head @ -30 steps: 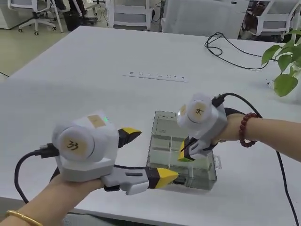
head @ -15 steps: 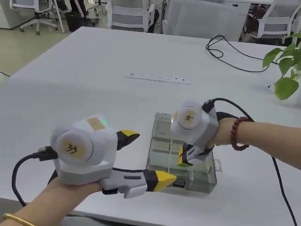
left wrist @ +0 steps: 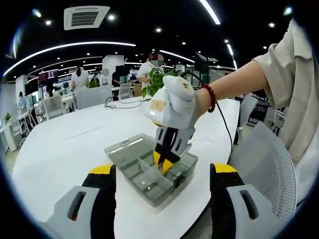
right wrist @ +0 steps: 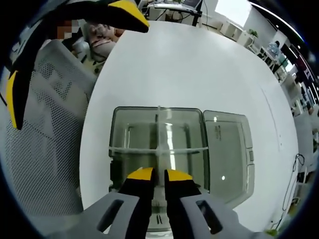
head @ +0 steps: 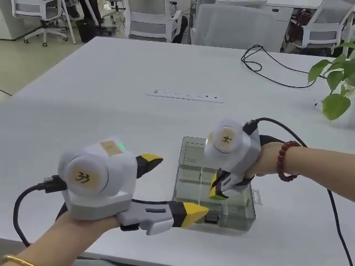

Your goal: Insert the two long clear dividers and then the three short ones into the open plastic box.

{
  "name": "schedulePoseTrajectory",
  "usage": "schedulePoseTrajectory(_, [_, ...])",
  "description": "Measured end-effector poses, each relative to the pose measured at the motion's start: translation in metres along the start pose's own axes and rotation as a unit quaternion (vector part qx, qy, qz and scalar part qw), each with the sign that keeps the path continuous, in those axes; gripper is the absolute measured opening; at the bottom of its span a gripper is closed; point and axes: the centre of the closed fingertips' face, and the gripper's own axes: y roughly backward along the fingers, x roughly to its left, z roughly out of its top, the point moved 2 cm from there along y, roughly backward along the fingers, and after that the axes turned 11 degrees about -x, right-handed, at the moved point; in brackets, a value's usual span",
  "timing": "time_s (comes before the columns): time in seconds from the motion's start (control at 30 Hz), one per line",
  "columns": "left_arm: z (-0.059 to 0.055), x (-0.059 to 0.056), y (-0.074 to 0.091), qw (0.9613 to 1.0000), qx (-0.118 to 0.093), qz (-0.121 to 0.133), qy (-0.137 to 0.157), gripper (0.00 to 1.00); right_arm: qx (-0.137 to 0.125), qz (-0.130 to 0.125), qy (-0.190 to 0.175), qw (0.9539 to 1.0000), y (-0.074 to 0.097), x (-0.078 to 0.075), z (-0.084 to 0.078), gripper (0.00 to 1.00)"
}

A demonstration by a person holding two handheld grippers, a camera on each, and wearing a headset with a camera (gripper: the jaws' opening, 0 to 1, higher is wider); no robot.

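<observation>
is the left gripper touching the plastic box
Apart. In the right gripper view the left gripper sits at the upper left, jaws open, with bare white table between it and the plastic box.

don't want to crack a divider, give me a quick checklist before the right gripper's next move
1. lid of the box open and lying flat: ok
2. right gripper over the box, fingers nearly closed on an upright clear divider: ok
3. that clear divider fully seated in its slots: cannot tell
4. left gripper open, beside the box's near corner: ok
5. number of dividers already in: cannot tell
</observation>
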Motion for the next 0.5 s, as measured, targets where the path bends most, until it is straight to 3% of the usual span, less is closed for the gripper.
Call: schedulePoseTrajectory(0.5, [0.0,0.003,0.002,0.9999,0.002,0.014,-0.002,0.88,-0.052,-0.003,-0.019,0.9985,0.027,0.011,0.012,0.28])
